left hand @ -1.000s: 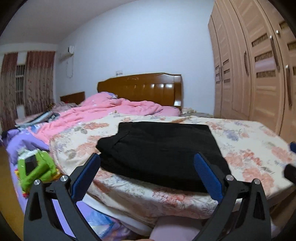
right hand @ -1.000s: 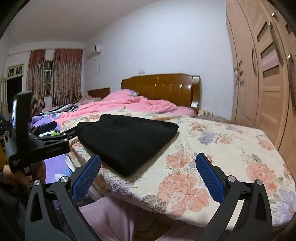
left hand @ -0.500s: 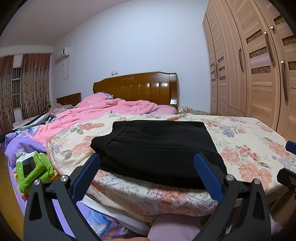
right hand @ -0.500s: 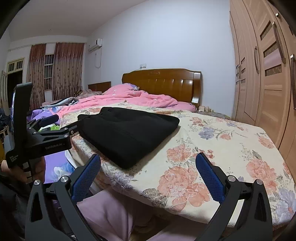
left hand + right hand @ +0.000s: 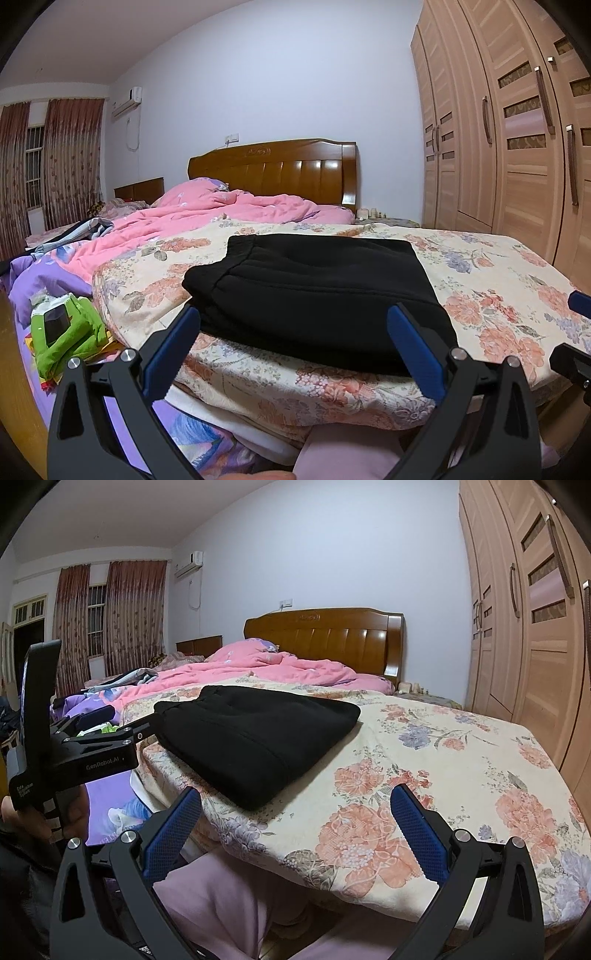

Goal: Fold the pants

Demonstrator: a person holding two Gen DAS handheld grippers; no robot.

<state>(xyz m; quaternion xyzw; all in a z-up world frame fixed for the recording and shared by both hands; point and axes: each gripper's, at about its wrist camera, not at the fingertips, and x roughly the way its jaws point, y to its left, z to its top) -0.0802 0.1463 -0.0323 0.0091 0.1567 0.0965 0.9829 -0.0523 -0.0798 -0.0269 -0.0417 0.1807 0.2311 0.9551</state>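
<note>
Black pants [image 5: 314, 288] lie folded into a flat rectangle on the floral bedsheet [image 5: 491, 280], near the bed's near edge; they also show in the right wrist view [image 5: 255, 734]. My left gripper [image 5: 295, 325] is open and empty, held just short of the pants' near edge. My right gripper [image 5: 295, 812] is open and empty, off the bed's edge, to the right of the pants. The left gripper's body [image 5: 85, 753] shows at the left of the right wrist view.
A pink quilt [image 5: 207, 218] is bunched toward the wooden headboard [image 5: 273, 170]. A wardrobe [image 5: 517, 140] stands along the right. A green toy [image 5: 62, 332] and purple bedding [image 5: 26, 280] lie left of the bed. The person's legs in pink [image 5: 221, 904] are below.
Both grippers have dropped lower and drawn back a little from the bed. The pants have not moved, and both grippers stay open.
</note>
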